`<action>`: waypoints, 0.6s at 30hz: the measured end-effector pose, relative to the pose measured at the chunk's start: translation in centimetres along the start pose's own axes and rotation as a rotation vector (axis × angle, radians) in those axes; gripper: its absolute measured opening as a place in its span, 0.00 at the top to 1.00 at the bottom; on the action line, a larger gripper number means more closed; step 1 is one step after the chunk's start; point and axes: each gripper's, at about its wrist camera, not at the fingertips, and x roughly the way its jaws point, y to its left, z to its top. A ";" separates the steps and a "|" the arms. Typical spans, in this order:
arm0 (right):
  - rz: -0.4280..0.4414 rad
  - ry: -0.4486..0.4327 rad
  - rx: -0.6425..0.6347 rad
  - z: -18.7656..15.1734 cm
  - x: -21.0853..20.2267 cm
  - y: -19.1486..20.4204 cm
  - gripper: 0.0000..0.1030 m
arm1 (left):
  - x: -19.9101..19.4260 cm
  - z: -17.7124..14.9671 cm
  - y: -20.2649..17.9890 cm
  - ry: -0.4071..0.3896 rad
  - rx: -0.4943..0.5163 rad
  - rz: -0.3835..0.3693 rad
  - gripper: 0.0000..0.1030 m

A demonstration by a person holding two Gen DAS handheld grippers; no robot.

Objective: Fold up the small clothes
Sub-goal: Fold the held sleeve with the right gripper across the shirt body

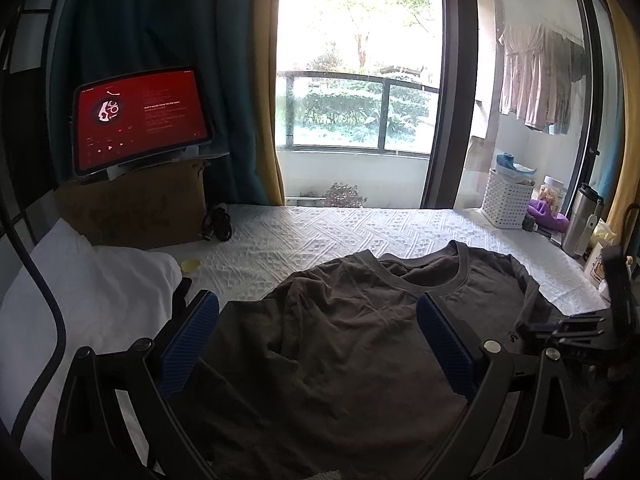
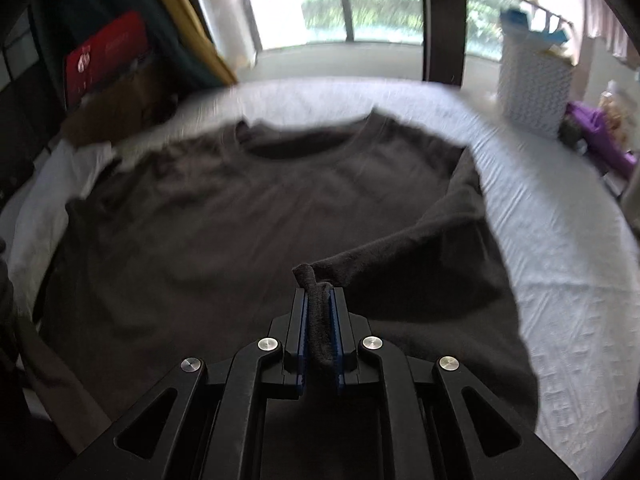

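A dark brown T-shirt (image 1: 340, 340) lies spread on the white textured bed cover (image 1: 320, 232), collar toward the window. My left gripper (image 1: 318, 312) is open and empty, its blue pads hovering over the shirt's left chest area. My right gripper (image 2: 319, 300) is shut on the shirt's right sleeve hem (image 2: 316, 304) and holds it lifted, the sleeve (image 2: 420, 248) draped over the shirt body (image 2: 240, 220). The right gripper also shows at the right edge of the left wrist view (image 1: 568, 332).
A tablet with a red screen (image 1: 140, 116) stands on a cardboard box (image 1: 136, 208) at the back left. A white pillow (image 1: 92, 292) lies left. A white basket (image 1: 506, 200), purple cloth (image 1: 548, 216) and a metal tumbler (image 1: 582, 220) stand at the back right.
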 end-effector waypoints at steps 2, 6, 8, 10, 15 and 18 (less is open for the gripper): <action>0.014 -0.054 -0.002 0.3 -1.7 -0.4 0.22 | 0.2 0.0 0.1 0.004 -0.001 0.006 0.05; 0.020 -0.146 0.033 1.9 -5.0 -2.9 0.08 | 0.6 0.0 0.5 0.014 -0.011 0.020 0.05; -0.009 -0.170 0.083 2.7 -5.3 -5.2 0.08 | 0.8 0.1 0.6 0.014 -0.017 0.022 0.05; 0.022 -0.166 0.195 3.2 -4.5 -8.3 0.08 | 1.0 0.2 0.5 0.011 -0.020 0.020 0.05; 0.122 -0.072 0.393 4.1 0.8 -13.4 0.31 | 1.5 0.3 0.6 0.013 -0.023 0.013 0.05; 0.150 -0.038 0.412 4.8 2.9 -13.6 0.53 | 2.1 0.3 1.0 0.022 -0.030 0.020 0.05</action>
